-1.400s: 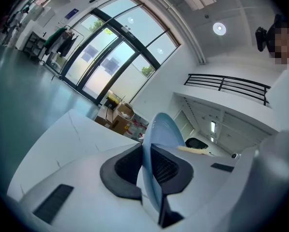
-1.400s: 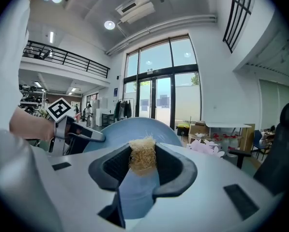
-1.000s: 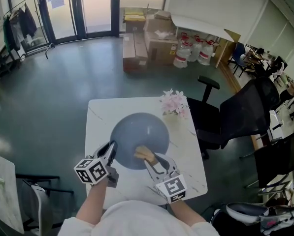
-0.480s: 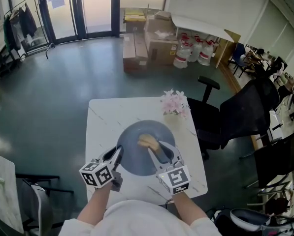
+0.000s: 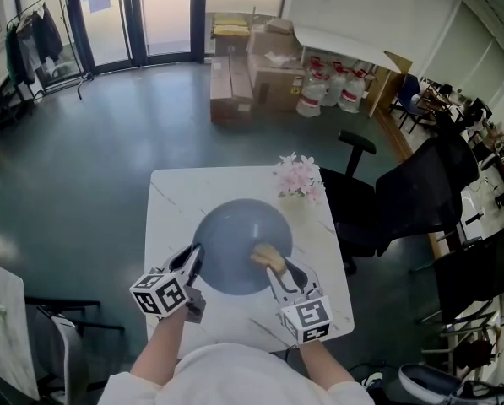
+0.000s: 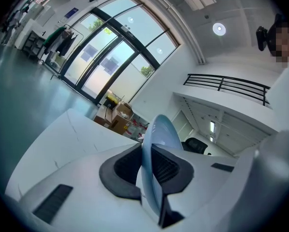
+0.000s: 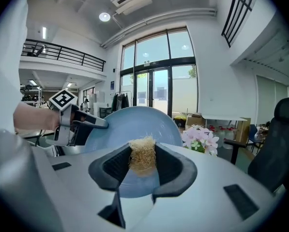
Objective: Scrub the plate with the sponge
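Observation:
A round blue-grey plate (image 5: 235, 236) lies tilted on the white table (image 5: 171, 205). My left gripper (image 5: 192, 258) is shut on the plate's near left rim. In the left gripper view the plate (image 6: 159, 132) stands edge-on between the pads of the left gripper (image 6: 151, 166). My right gripper (image 5: 279, 270) is shut on a straw-coloured fibrous sponge (image 5: 266, 256), which rests on the plate's right half. In the right gripper view the sponge (image 7: 142, 154) sits pinched in the right gripper (image 7: 142, 166) against the plate (image 7: 134, 122), with the left gripper (image 7: 79, 122) at its left rim.
A bunch of pink flowers (image 5: 299, 177) stands at the table's far right corner, close behind the plate. A black office chair (image 5: 412, 197) is right of the table. Cardboard boxes (image 5: 252, 74) and water jugs (image 5: 327, 87) stand on the floor beyond.
The sponge went forward to the plate's middle, then came back toward its near right side. The plate shifted a little with the left gripper still shut on its rim.

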